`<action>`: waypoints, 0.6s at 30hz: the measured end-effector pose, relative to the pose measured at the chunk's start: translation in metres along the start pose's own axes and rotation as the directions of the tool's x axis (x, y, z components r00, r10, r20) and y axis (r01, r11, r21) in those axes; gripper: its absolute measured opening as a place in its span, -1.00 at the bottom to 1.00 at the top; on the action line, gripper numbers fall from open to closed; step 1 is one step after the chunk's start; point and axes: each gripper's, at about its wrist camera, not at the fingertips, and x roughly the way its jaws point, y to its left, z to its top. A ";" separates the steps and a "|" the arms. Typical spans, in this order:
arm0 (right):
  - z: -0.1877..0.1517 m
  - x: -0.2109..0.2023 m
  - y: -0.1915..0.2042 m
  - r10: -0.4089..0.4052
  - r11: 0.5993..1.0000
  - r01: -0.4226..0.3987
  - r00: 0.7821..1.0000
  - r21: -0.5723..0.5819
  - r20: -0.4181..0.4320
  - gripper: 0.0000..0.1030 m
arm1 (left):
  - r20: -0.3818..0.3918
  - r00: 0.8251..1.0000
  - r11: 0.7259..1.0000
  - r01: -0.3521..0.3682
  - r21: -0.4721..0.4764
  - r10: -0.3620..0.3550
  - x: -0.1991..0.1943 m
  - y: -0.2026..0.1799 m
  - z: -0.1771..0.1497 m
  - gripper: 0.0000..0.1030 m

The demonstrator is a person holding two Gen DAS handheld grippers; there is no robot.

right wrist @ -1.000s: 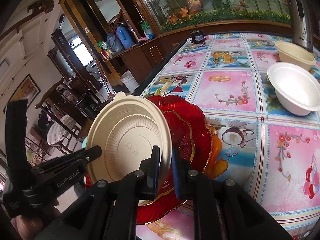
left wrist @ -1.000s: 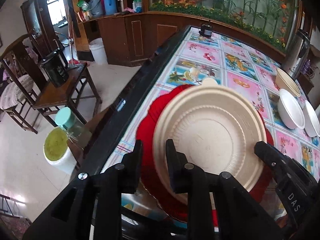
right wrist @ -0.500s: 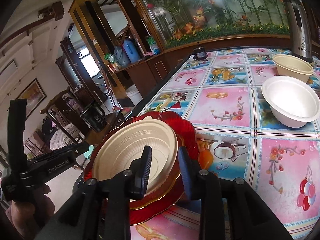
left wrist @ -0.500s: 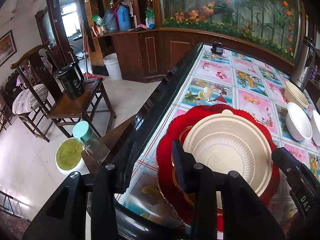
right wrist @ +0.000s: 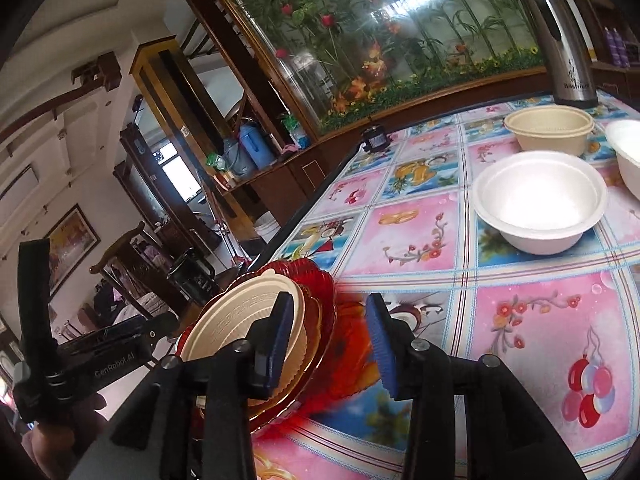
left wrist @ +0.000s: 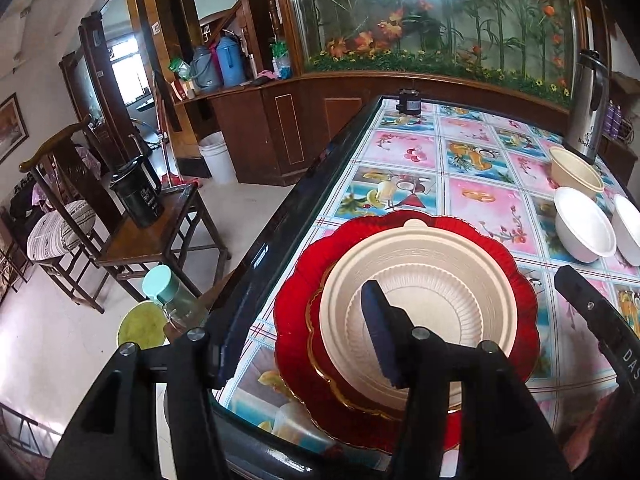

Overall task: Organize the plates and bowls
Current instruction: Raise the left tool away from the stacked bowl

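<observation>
A beige plate (left wrist: 416, 300) lies flat on a small gold-rimmed red plate, which rests on a big scalloped red plate (left wrist: 304, 344) at the table's near left edge. My left gripper (left wrist: 296, 332) straddles the stack's left rim. Its jaws are opening, one finger over the beige plate and the other beyond the table edge, and no pad presses anything. My right gripper (right wrist: 330, 334) is at the stack's right side, its jaws opening too. The red plate's rim (right wrist: 324, 304) stands free between the blue pads, beside the beige plate (right wrist: 244, 320).
Two white bowls (left wrist: 584, 228) (left wrist: 630, 228), a beige bowl (left wrist: 576, 172) and a steel thermos jug (left wrist: 588, 108) stand at the far right. A small black object (left wrist: 408, 102) sits at the far edge. Left of the table are a wooden side table (left wrist: 132, 240) and chair.
The beige plate was held tilted between both grippers above the red plates; it now lies flat on them. Both sets of jaws have opened and drawn back a little.
</observation>
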 end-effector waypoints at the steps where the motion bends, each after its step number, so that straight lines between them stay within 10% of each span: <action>1: 0.000 0.001 -0.001 0.001 1.000 -0.001 1.000 0.004 -0.003 -0.23 | -0.001 1.000 1.000 -0.001 -0.002 0.001 0.000 0.000 0.000 0.04; 18: -0.003 -0.006 -0.004 0.003 1.000 -0.003 1.000 0.029 0.004 -0.22 | 0.024 0.999 0.997 0.043 0.060 -0.045 -0.018 -0.027 -0.002 0.04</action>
